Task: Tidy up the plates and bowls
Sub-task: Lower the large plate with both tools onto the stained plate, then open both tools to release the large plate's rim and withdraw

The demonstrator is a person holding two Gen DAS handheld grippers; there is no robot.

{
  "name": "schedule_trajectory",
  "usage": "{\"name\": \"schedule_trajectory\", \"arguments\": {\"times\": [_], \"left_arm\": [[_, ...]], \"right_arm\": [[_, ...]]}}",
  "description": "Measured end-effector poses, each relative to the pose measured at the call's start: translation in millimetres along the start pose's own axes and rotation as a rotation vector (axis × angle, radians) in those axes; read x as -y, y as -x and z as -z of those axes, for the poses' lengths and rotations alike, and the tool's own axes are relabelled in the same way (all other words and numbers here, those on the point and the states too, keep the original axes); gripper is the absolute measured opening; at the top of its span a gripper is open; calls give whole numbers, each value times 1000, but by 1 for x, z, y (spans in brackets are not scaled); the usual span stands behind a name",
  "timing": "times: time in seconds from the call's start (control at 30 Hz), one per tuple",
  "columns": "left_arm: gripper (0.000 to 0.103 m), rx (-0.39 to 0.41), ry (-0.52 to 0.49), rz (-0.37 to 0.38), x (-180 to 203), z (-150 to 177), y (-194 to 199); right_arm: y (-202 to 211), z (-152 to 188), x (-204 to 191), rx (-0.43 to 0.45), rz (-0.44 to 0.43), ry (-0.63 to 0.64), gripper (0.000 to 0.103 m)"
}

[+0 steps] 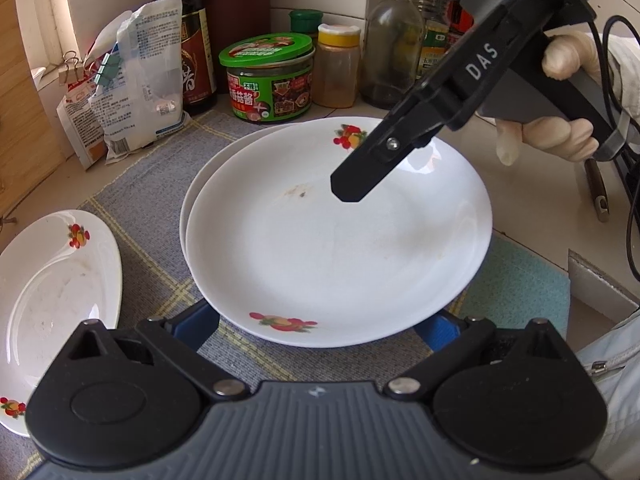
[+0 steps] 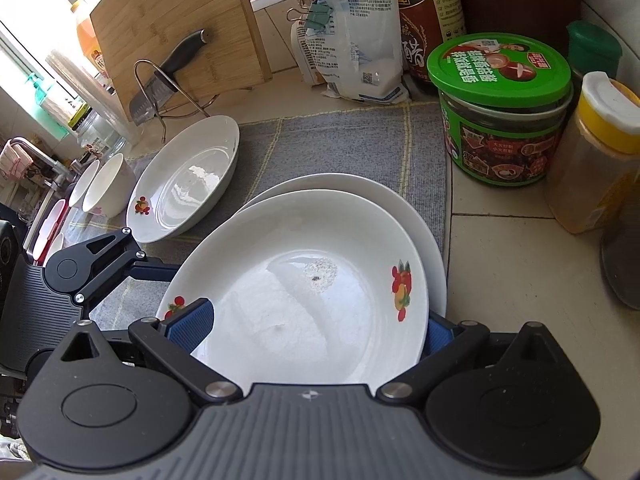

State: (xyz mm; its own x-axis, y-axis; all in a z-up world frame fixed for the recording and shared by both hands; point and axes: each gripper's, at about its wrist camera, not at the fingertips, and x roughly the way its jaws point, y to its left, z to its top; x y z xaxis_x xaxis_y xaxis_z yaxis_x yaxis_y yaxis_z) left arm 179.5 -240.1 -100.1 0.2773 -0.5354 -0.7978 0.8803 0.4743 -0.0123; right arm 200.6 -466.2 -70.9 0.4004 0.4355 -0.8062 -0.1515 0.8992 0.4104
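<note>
A white plate with fruit prints point(image 1: 336, 240) lies on top of a second white plate point(image 1: 208, 168) on a grey mat. It shows in the right wrist view point(image 2: 296, 292) over the lower plate point(image 2: 420, 216). My left gripper point(image 1: 320, 330) is open, its blue pads under the plate's near rim on both sides. My right gripper point(image 2: 316, 328) is open at the opposite rim, one pad point(image 2: 192, 324) over the rim, one beneath; its finger point(image 1: 360, 184) hangs above the plate. A third plate point(image 1: 52, 304) lies left point(image 2: 184, 180).
Jars, bottles and bags line the wall: a green-lidded jar point(image 1: 268, 76), a yellow-lidded jar point(image 1: 338, 64), a dark sauce bottle point(image 1: 188, 40). White bowls point(image 2: 108, 184), a knife rack point(image 2: 160, 88) and a cutting board point(image 2: 176, 20) stand left. The grey mat point(image 2: 340, 140) covers the counter.
</note>
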Motion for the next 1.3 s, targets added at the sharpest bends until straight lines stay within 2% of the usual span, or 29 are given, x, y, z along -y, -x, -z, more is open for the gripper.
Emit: {"name": "schedule_trajectory", "arguments": {"times": [0.5, 1.3], "left_arm": [[101, -1, 4, 6, -1, -1, 0], [102, 45, 7, -15, 3, 2, 5]], "right_arm": [[10, 6, -4, 12, 28, -9, 103], [18, 18, -19, 26, 102, -28, 103]]}}
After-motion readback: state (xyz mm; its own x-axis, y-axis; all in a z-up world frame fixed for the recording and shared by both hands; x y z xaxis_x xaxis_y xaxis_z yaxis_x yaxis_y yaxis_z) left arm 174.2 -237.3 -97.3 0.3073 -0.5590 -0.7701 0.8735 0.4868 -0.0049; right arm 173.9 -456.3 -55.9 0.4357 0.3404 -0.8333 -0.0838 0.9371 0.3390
